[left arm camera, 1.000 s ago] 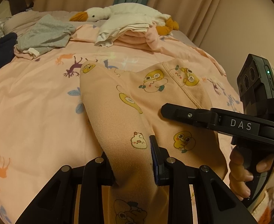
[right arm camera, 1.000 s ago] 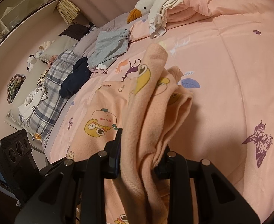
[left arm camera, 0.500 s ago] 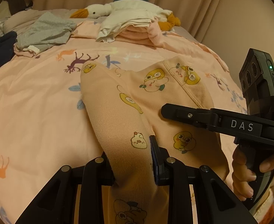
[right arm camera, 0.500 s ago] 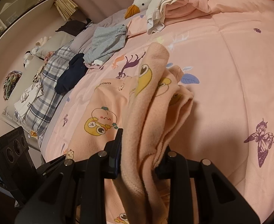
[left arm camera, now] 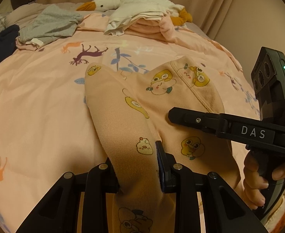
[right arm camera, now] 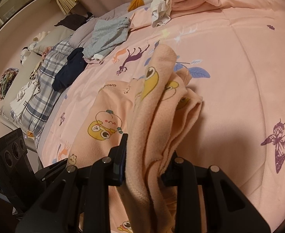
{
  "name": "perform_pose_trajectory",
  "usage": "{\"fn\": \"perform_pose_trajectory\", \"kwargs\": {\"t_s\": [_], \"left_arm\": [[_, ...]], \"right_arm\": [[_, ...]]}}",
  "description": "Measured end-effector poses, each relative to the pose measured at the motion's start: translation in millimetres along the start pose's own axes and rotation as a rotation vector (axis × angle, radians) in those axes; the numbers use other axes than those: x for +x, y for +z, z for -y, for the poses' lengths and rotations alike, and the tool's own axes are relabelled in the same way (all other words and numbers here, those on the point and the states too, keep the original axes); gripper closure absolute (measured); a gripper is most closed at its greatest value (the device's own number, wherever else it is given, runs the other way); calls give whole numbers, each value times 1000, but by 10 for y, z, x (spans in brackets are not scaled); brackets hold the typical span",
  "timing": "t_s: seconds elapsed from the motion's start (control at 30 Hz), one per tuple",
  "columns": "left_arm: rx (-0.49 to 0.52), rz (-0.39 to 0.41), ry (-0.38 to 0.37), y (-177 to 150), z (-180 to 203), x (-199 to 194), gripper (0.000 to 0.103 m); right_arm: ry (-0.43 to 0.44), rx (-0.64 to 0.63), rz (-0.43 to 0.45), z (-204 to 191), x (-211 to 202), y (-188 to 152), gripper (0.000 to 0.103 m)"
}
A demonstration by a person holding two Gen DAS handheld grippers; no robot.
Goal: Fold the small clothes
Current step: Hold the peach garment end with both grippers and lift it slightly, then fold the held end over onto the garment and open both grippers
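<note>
A small peach fleece garment with yellow cartoon prints (left arm camera: 142,104) lies partly on the pink bedspread (left arm camera: 35,101), its near edge lifted. My left gripper (left arm camera: 138,167) is shut on one bunched fold of it. My right gripper (right arm camera: 146,161) is shut on another bunched part of the garment (right arm camera: 158,101), which stands up in folds in front of that camera. In the left wrist view the right gripper (left arm camera: 220,122) reaches in from the right over the garment, held by a hand.
At the far end lie a folded pile of white and pink clothes (left arm camera: 142,21), a plush goose (left arm camera: 107,3), a grey garment (left arm camera: 49,25) and a dark navy one (left arm camera: 0,42). A plaid pillow (right arm camera: 43,89) lies at the left of the bed.
Both grippers have moved forward and lower over the bed with the garment still held; the far clothes pile appears closer and the garment is more spread on the bedspread.
</note>
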State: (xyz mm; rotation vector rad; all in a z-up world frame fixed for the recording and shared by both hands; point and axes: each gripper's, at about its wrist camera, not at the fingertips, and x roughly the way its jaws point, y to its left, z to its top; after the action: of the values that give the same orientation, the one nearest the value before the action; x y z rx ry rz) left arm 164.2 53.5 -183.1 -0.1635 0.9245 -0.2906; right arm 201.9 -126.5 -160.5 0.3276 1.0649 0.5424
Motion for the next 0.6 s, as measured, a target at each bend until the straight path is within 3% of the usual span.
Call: {"fn": "perform_pose_trajectory", "kwargs": {"t_s": [0.37, 0.6], "left_arm": [[-11, -30, 11, -74, -69, 112, 74], [-78, -55, -41, -79, -187, 188, 70]], "right_arm": [[-23, -8, -23, 4, 80, -29, 73], [-58, 25, -43, 107, 157, -55, 70]]}}
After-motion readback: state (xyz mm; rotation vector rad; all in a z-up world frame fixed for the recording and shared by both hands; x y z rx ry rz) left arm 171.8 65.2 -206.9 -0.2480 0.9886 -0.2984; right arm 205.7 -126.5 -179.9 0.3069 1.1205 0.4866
